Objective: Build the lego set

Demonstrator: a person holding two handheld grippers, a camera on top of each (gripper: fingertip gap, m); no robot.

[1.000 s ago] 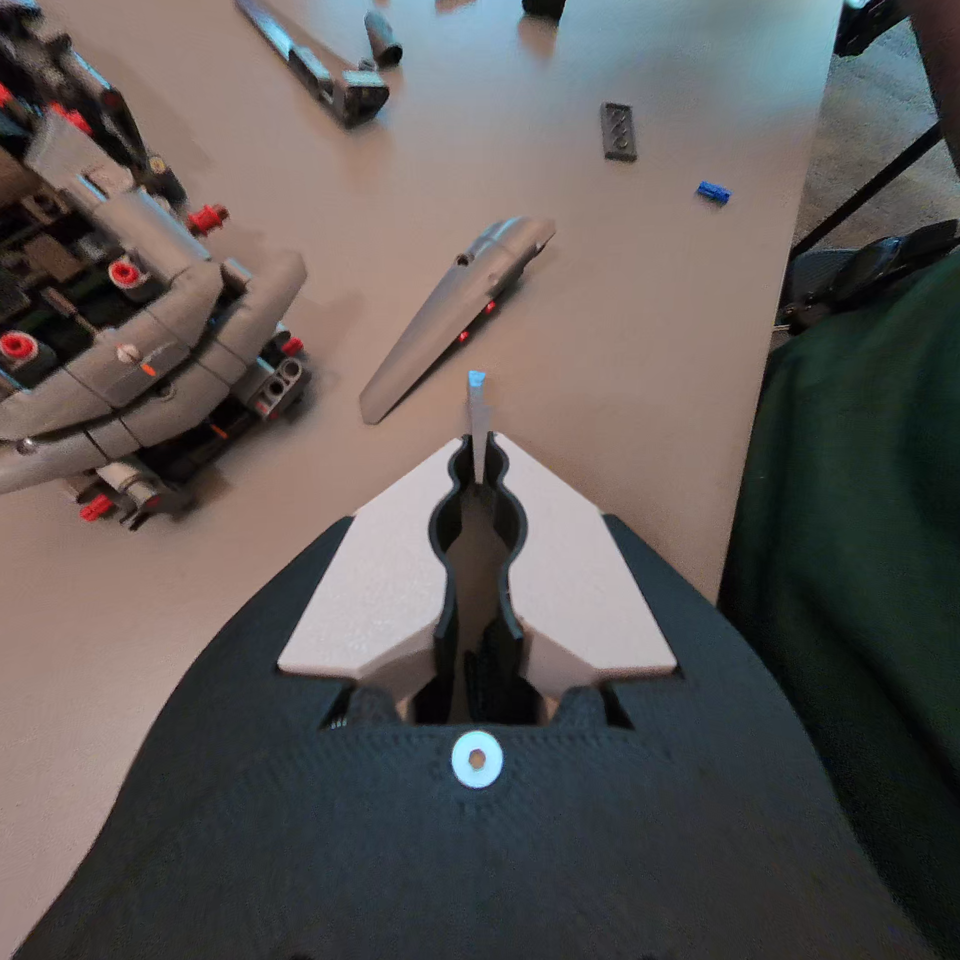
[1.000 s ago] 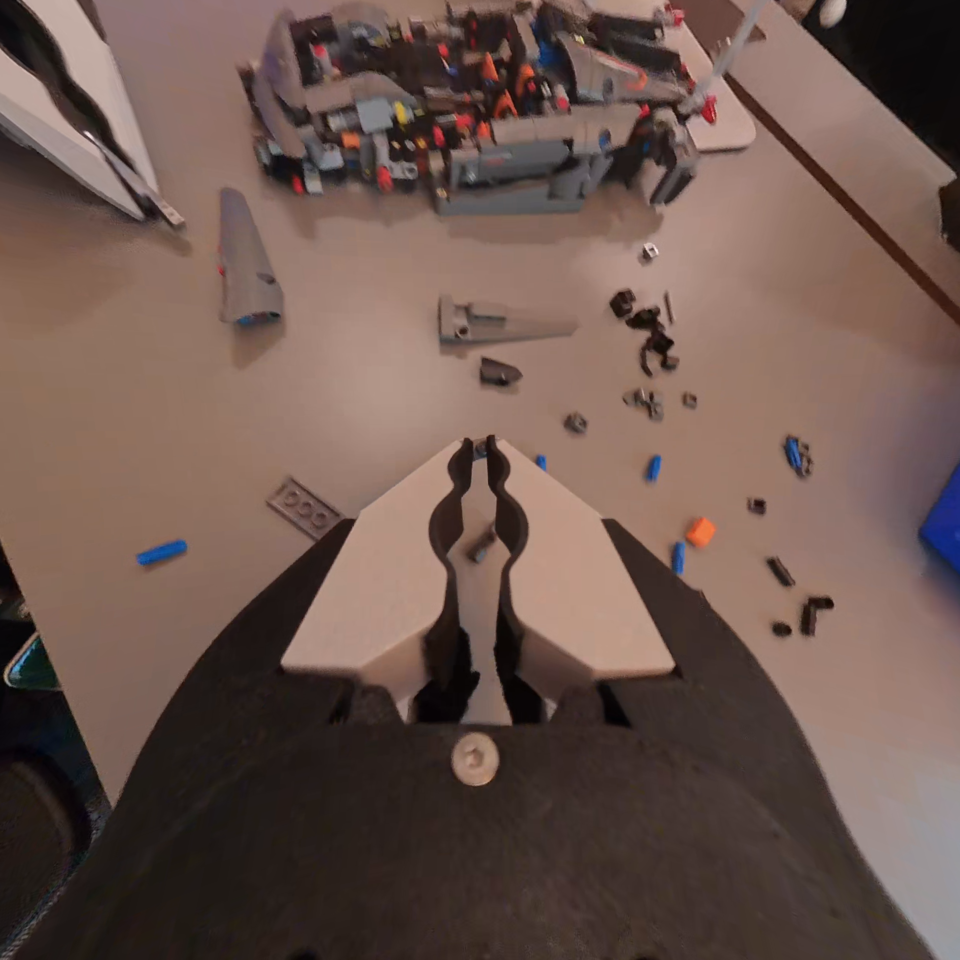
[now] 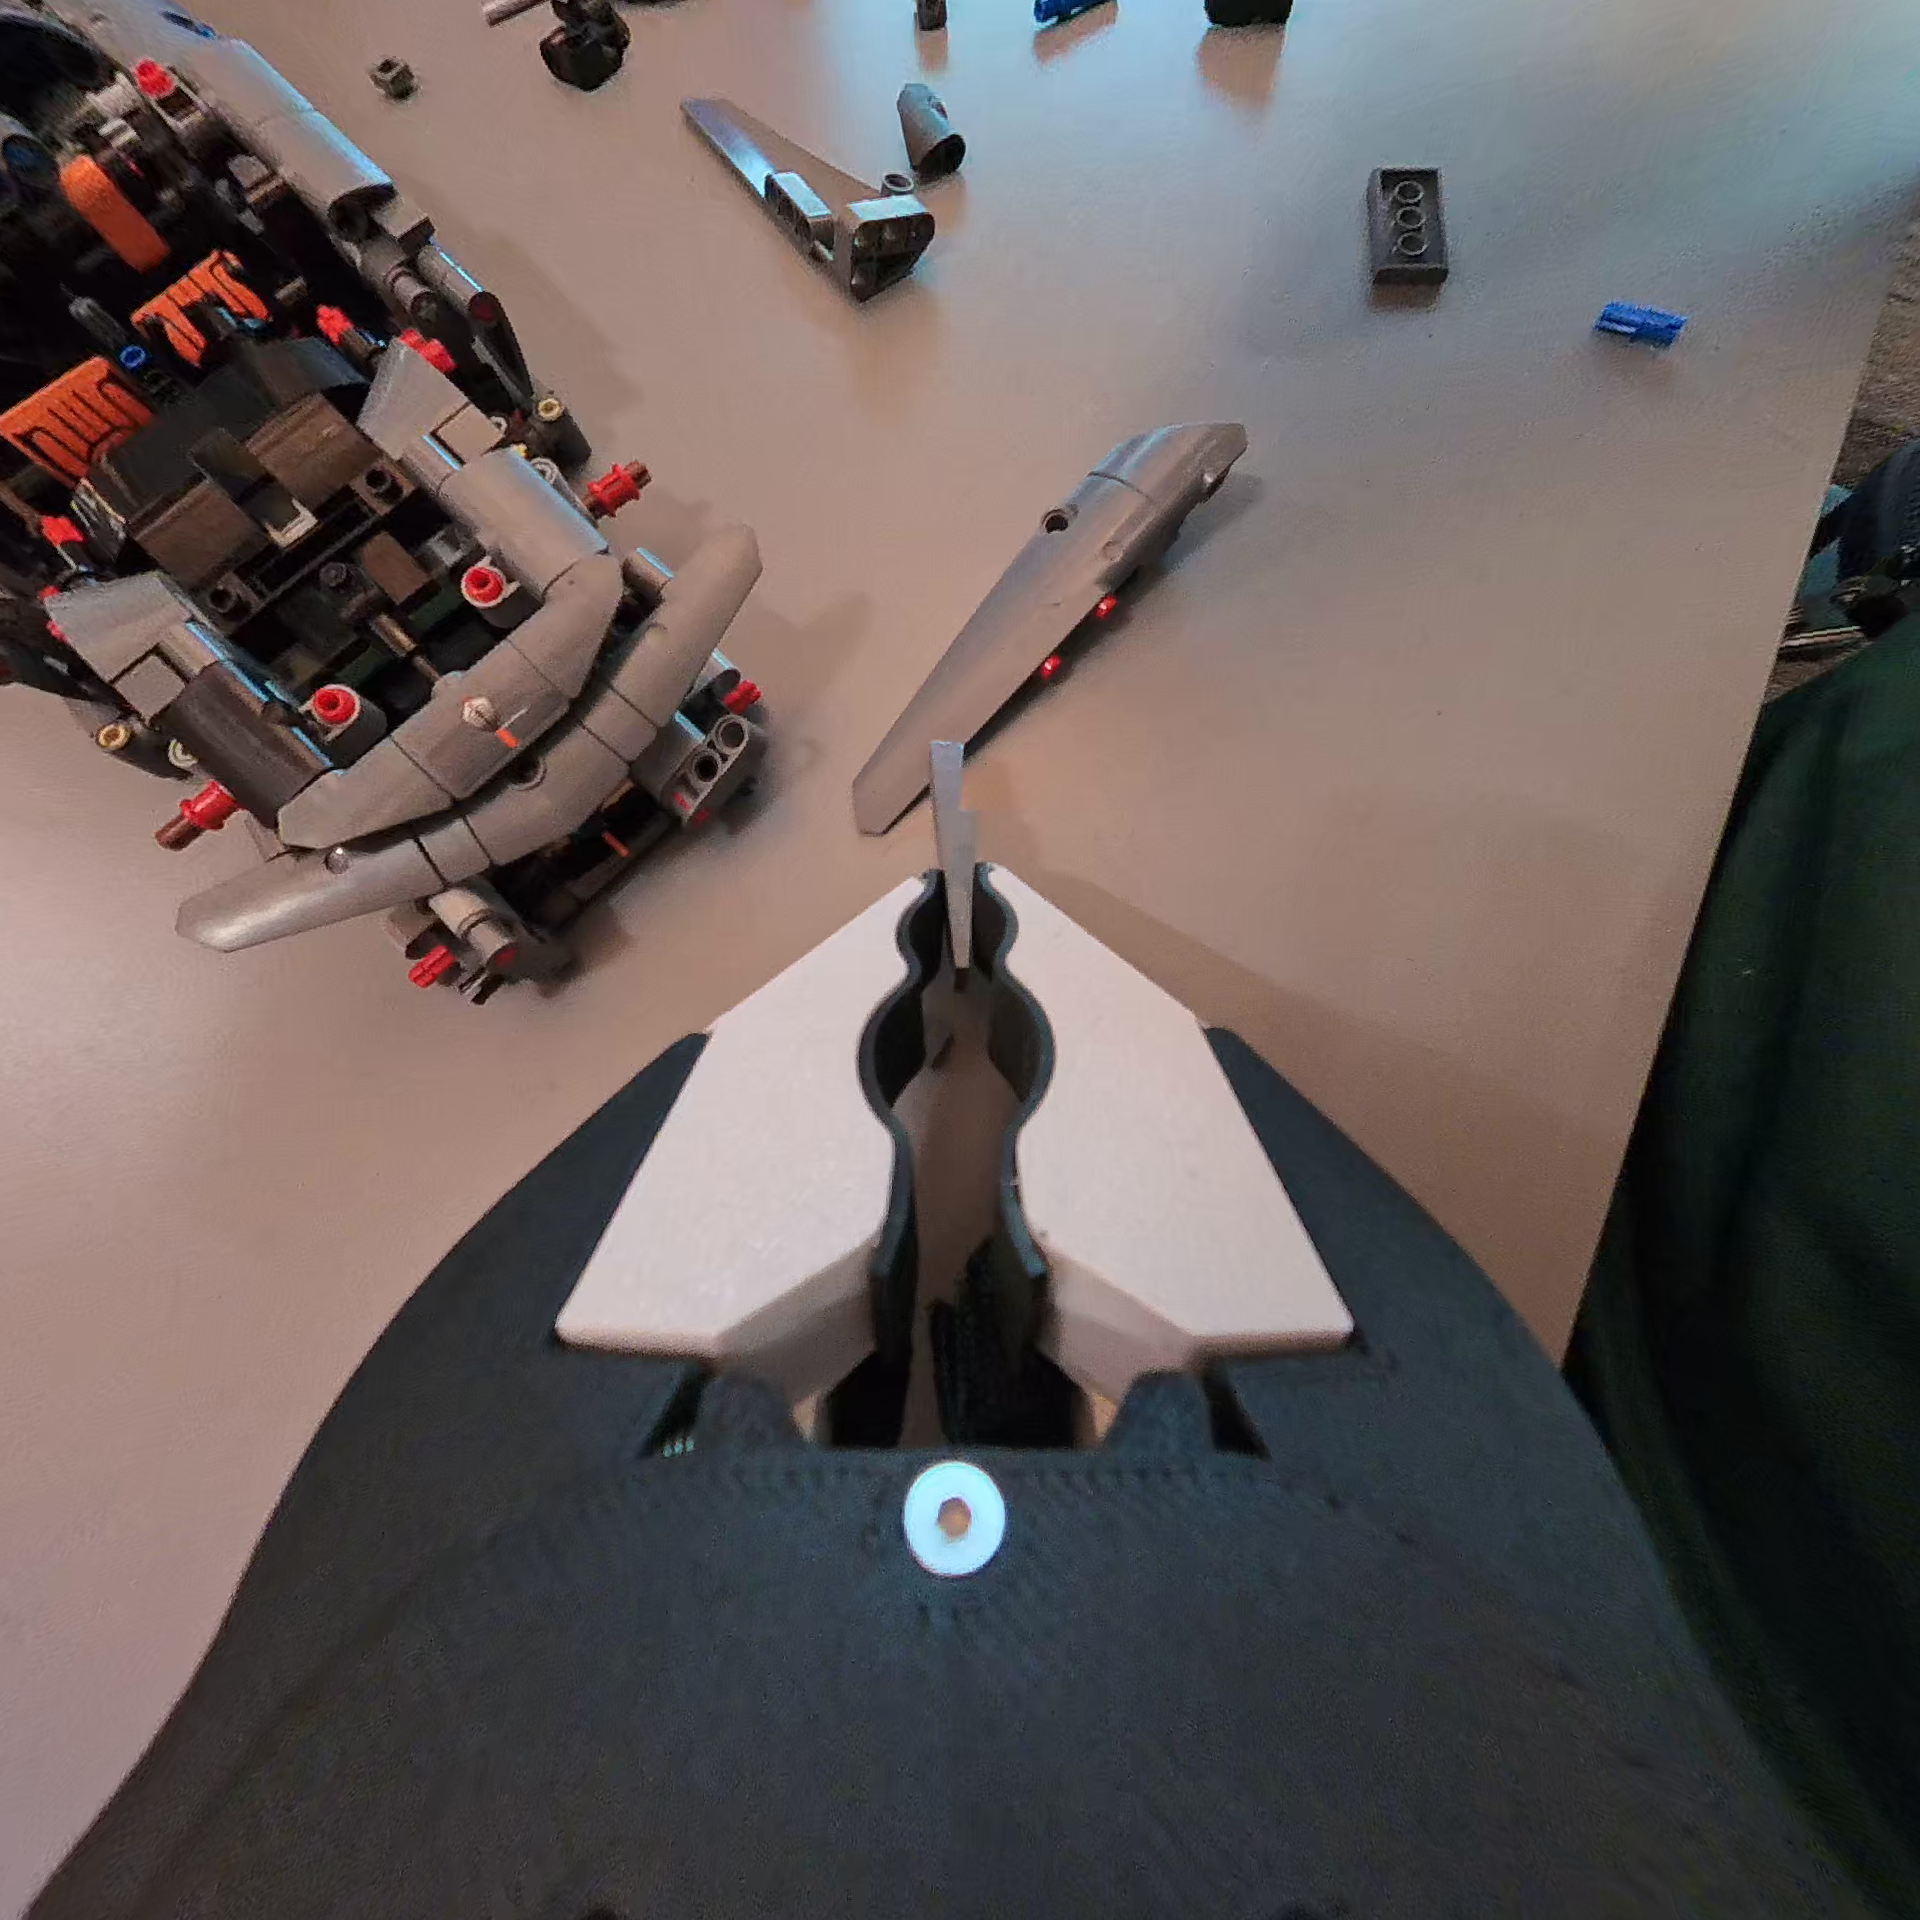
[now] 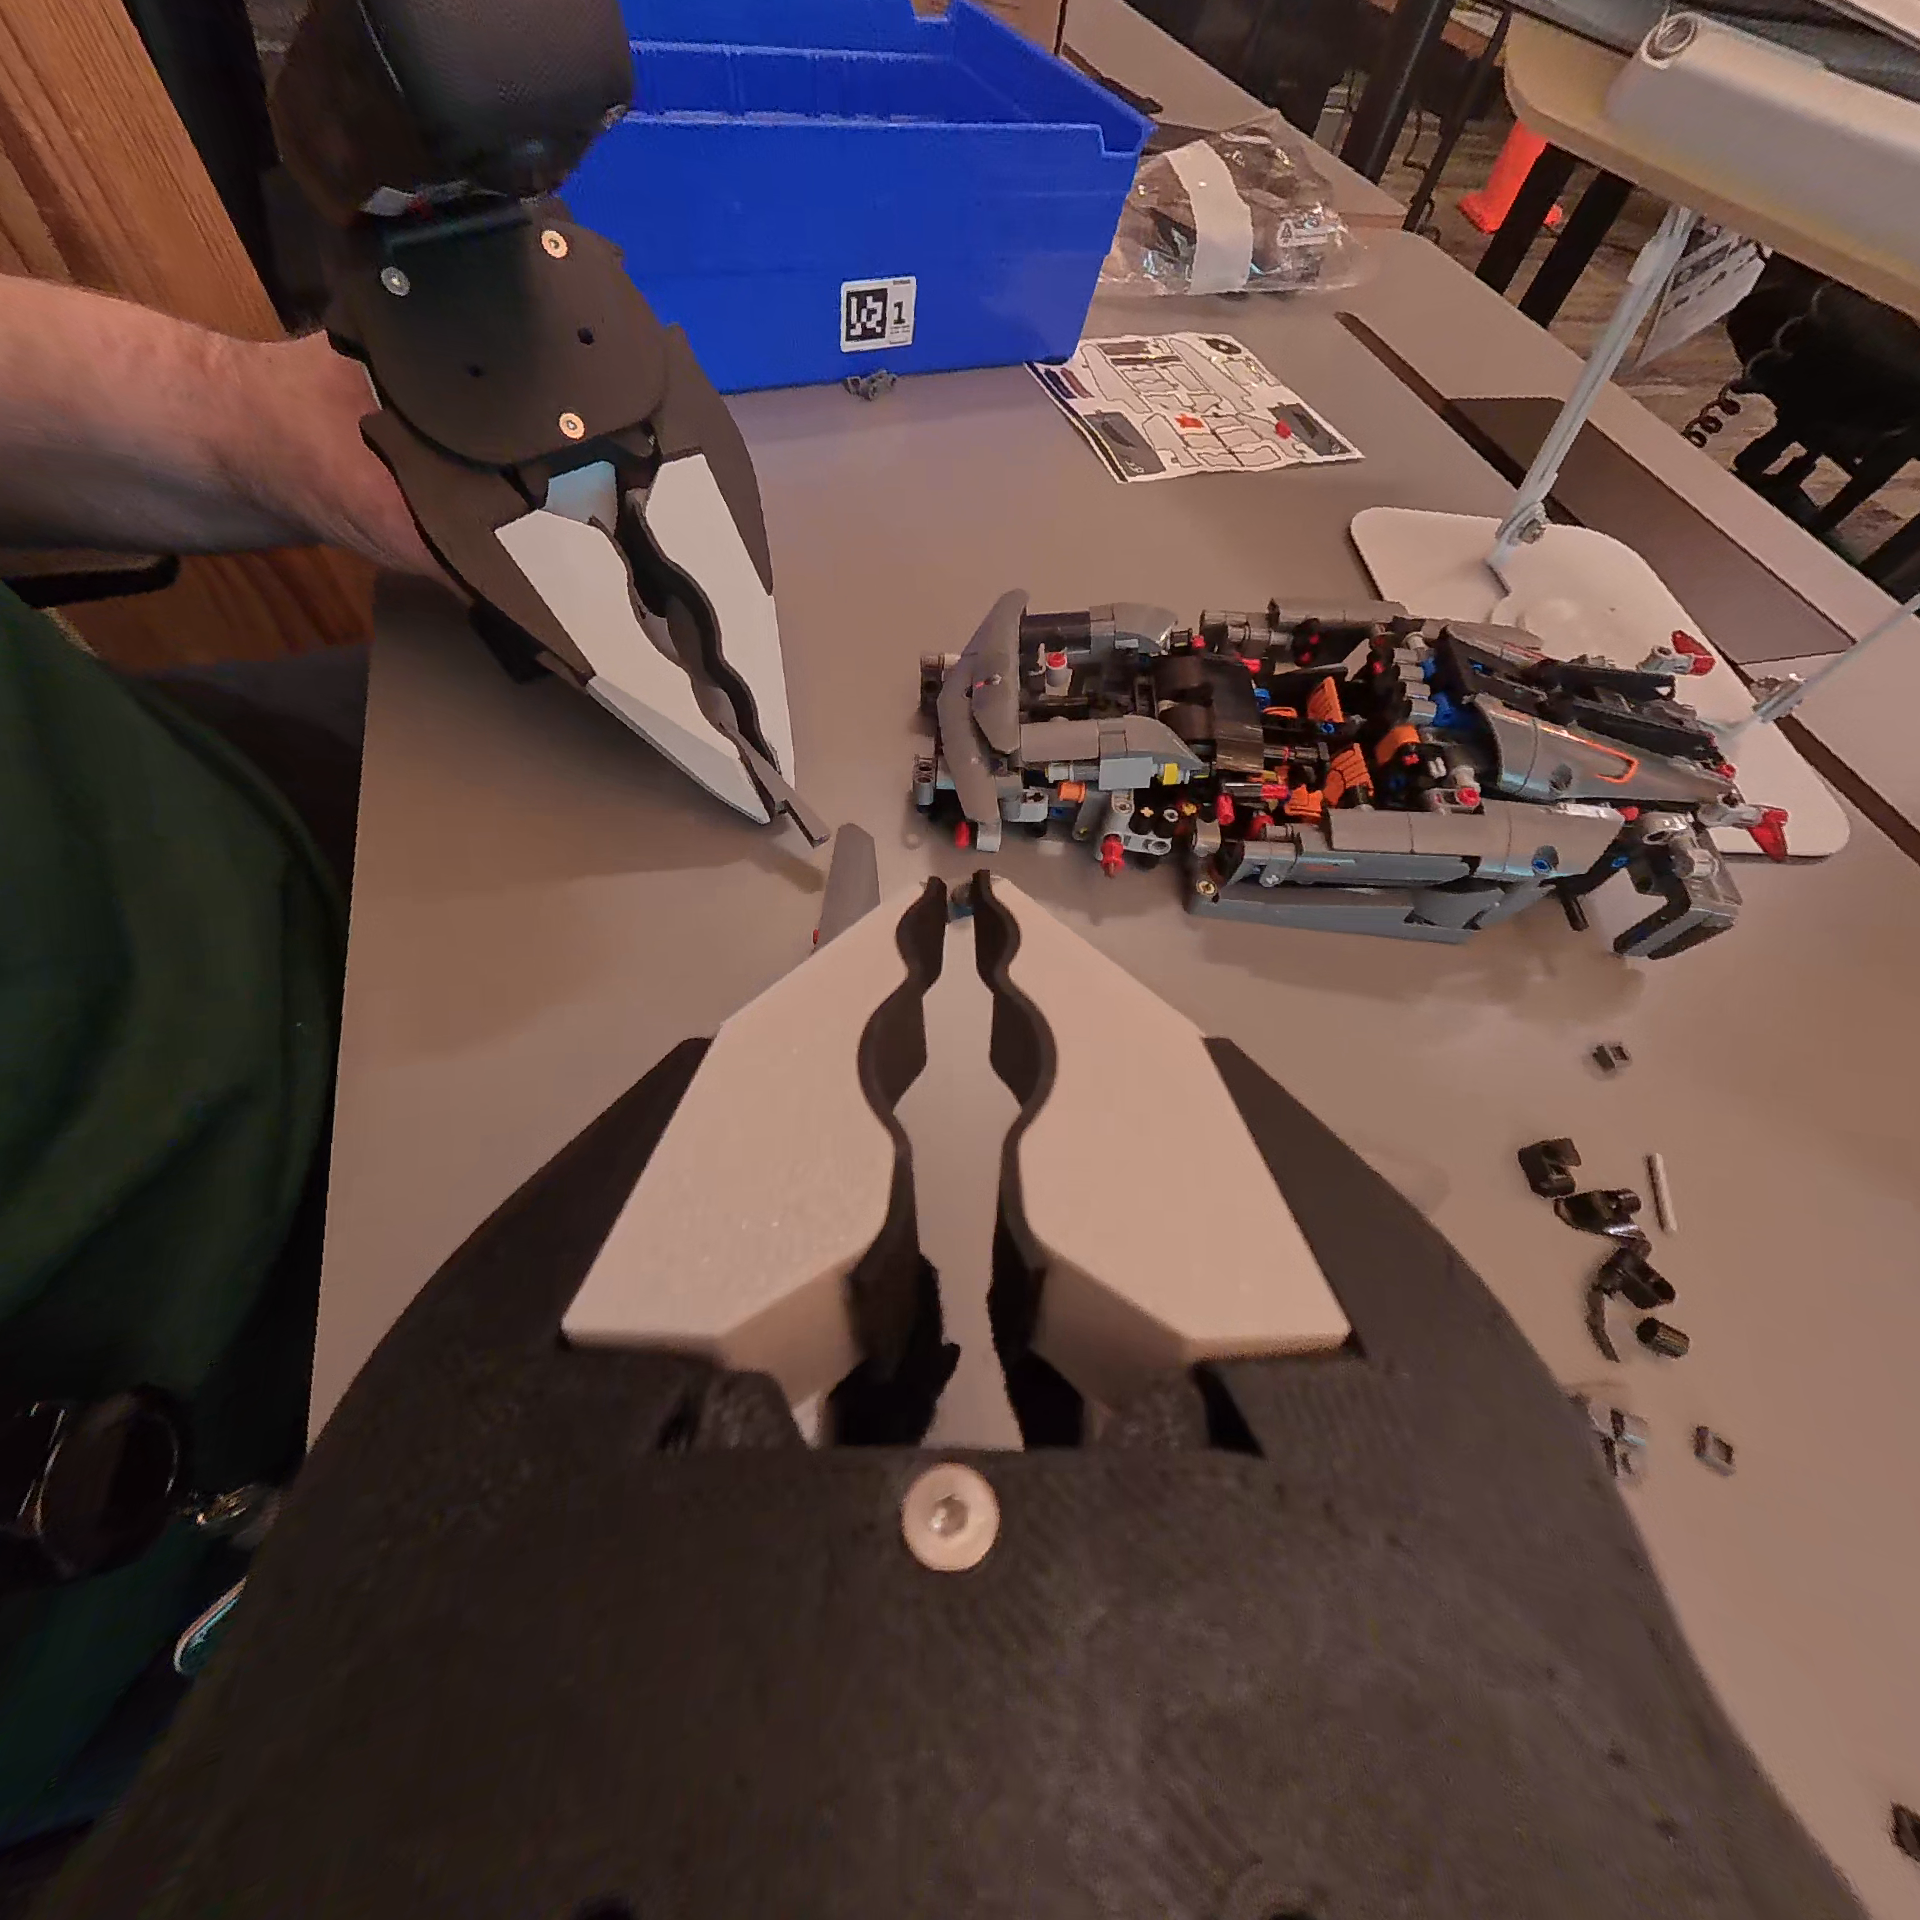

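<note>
My left gripper (image 3: 951, 883): fingers pressed on a thin grey plate (image 3: 952, 831), edge-on, sticking out past the tips above the table (image 3: 1403, 810). Right gripper (image 4: 961, 891): tips nearly together, pinching a small dark piece (image 4: 962, 896) w/ a bit of blue; can't tell what kind. Just beyond the left tips lies a long grey curved panel (image 3: 1049, 613), red pins under it. Left of that, the part-built lego car (image 3: 343, 582), grey shell, black/orange inside. Farther off: dark 3-hole plate (image 3: 1408, 227), blue pin (image 3: 1640, 322). Right view, behind the car: blue bin (image 4: 862, 197), sticker sheet (image 4: 1195, 405).
</note>
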